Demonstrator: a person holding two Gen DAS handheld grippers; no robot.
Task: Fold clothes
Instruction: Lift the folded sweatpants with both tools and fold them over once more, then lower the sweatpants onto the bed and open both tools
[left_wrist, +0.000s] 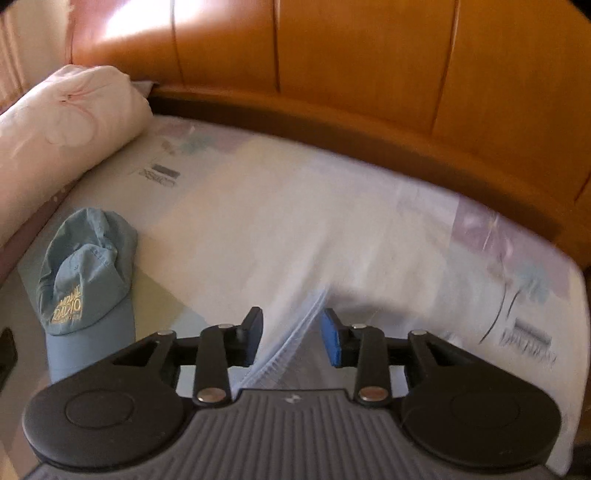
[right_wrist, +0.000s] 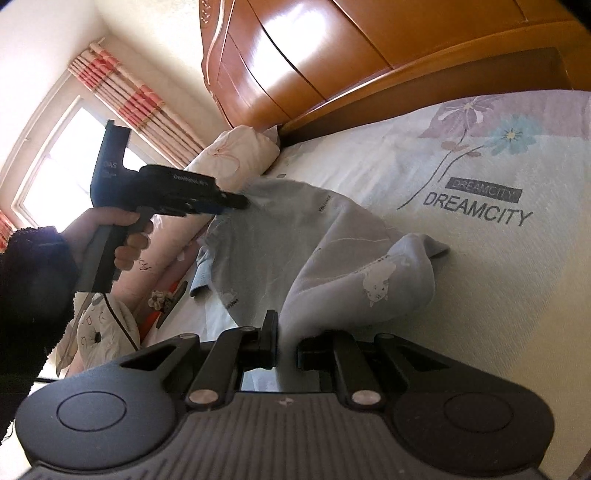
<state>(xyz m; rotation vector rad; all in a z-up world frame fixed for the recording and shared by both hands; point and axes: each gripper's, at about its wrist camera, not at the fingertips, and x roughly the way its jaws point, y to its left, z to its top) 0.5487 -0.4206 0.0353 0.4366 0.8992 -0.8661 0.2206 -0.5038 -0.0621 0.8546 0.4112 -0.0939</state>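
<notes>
Right hand-held gripper (right_wrist: 286, 345) sits closest to the lens, black body with ribbed grey base – its jaws are pinched nearly shut on a fold of the pale blue cotton garment with small white animal prints (right_wrist: 332, 258). The cloth rises out of the jaws and drapes away across the bed, partly lifted, one bunched corner lying on the white mattress cover printed with pastel flowers and the word DREAMCITY (right_wrist: 480, 192).

Left hand-held gripper (left_wrist: 291, 332), black with blue pads, stands partly open. In the left wrist view a ribbed hem of the pale garment (left_wrist: 295, 266) runs up between the pads, but they do not press on it – a gap shows on both sides. In the right wrist view the same tool (right_wrist: 236, 201) reaches the far edge of the garment, gripped at its handle by a person's hand (right_wrist: 110, 236) in a dark fuzzy sleeve (right_wrist: 33, 295).

Faded blue baseball cap with yellow stitched lettering (left_wrist: 86, 280) lies on the mattress to the left of the garment, apart from it. Rolled cream quilt with pink flower print (left_wrist: 62, 122) lies along the bed's left side. Glossy orange-brown wooden headboard (left_wrist: 332, 62) stands behind. Window with pink-striped curtains (right_wrist: 122, 92) is at the far left. The left wrist view is blurred.
</notes>
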